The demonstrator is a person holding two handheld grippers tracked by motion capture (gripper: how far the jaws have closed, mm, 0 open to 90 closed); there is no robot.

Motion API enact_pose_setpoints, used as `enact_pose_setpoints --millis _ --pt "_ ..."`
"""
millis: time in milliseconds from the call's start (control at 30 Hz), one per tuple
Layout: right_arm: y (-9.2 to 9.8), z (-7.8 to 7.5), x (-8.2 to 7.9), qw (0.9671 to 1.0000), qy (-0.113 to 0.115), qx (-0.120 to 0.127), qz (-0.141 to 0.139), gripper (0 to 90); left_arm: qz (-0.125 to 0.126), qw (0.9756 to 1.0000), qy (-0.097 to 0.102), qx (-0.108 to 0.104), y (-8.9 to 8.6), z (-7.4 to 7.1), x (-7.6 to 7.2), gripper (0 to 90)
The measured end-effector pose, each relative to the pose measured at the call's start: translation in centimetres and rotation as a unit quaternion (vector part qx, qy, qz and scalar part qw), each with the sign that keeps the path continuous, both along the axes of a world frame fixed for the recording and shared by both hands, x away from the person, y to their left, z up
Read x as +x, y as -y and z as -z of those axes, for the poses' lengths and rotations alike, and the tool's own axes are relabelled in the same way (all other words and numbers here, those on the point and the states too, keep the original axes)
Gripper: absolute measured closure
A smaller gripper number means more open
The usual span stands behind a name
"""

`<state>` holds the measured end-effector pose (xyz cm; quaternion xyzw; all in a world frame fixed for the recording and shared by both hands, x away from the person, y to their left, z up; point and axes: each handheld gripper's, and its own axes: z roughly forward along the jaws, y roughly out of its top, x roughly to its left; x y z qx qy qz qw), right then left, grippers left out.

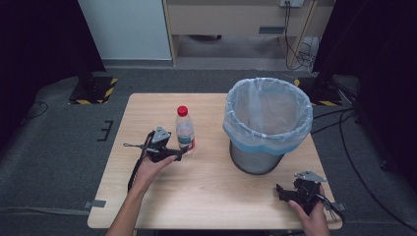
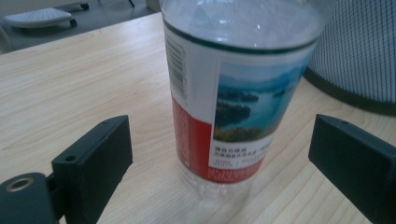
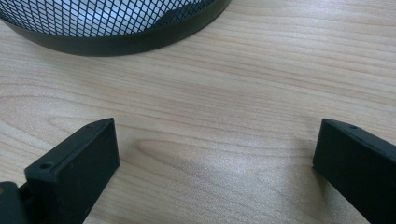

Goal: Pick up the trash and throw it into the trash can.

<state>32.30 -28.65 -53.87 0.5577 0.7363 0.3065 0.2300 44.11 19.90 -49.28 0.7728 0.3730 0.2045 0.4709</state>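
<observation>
A clear plastic bottle (image 1: 185, 130) with a red cap stands upright near the centre of the high view, on a pale wood-grain table (image 1: 206, 191). Its paper label shows a lake scene above a red band. The left gripper (image 2: 219, 154) has its black, blocky jaws spread wide either side of the bottle, not touching it. To the right stands a round black mesh bin (image 1: 265, 128) lined with a thin bluish bag (image 1: 290, 140); its inside looks empty. At lower right the right gripper (image 3: 215, 154) hangs wide open over bare wood just before the bin's base.
</observation>
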Motion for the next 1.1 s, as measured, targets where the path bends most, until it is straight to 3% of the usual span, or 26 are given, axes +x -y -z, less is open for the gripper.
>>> enact_pose_setpoints --millis 100,367,467,567,600,700,967,1100 --pt "0.0 0.0 0.0 1.0000 0.000 0.000 0.000 0.3 0.001 0.9999 0.014 -0.011 0.2 0.1 0.3 7.7" --pt "0.0 0.0 0.0 1.0000 0.000 0.000 0.000 0.3 0.002 0.9998 0.019 -0.005 1.4 -0.2 1.3 9.6" --pt "0.0 0.0 0.0 1.0000 0.000 0.000 0.000 0.3 -0.002 0.9997 0.021 -0.014 1.6 0.0 1.5 12.3" --pt "0.0 0.0 0.0 1.0000 0.000 0.000 0.000 0.3 -0.002 0.9996 0.025 -0.013 1.5 0.1 1.6 19.6" --pt "0.0 0.0 0.0 1.0000 0.000 0.000 0.000 0.3 0.001 0.9993 0.027 -0.025 1.3 0.0 1.7 25.8" --pt "0.0 0.0 0.0 1.0000 0.000 0.000 0.000 0.3 0.003 0.9992 0.030 -0.026 1.3 -0.1 1.6 28.0" --pt "0.0 0.0 0.0 1.0000 0.000 0.000 0.000 0.3 0.021 0.9981 0.050 -0.027 1.1 -2.4 0.5 28.4" --pt "0.0 0.0 0.0 1.0000 0.000 0.000 0.000 0.3 0.048 0.9965 0.067 -0.014 1.4 -5.1 -0.4 28.4"
